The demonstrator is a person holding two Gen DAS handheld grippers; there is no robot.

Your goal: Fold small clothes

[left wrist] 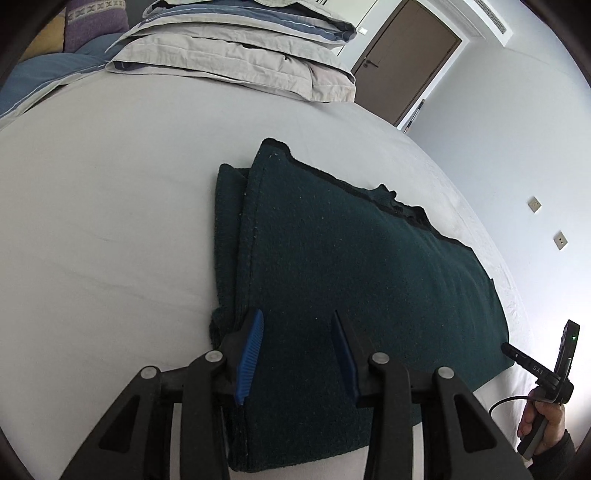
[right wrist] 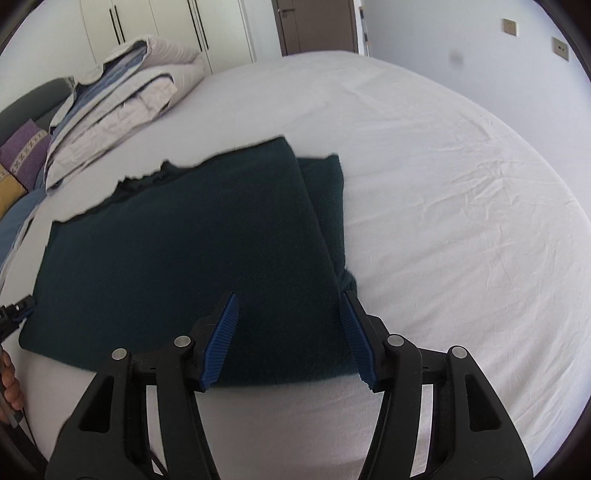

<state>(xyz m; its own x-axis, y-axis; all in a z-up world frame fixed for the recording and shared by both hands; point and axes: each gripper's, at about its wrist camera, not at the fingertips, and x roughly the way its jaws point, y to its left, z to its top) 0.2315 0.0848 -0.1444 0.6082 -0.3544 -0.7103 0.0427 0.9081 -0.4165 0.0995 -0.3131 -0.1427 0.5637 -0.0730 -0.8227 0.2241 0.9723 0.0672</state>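
Observation:
A dark green knitted garment lies folded flat on the white bed sheet, with a sleeve tucked along one side. My left gripper hovers over the garment's near end, jaws apart, its blue pads on either side of the cloth without pressing it. In the right wrist view the same garment fills the middle. My right gripper stands open above its near right corner, one pad at the folded edge. A hand holding the other tool shows at the lower right of the left wrist view.
A stack of folded grey and blue bedding sits at the head of the bed beside a purple cushion. A brown door, white wardrobes and wall sockets lie beyond. The sheet spreads wide to the right.

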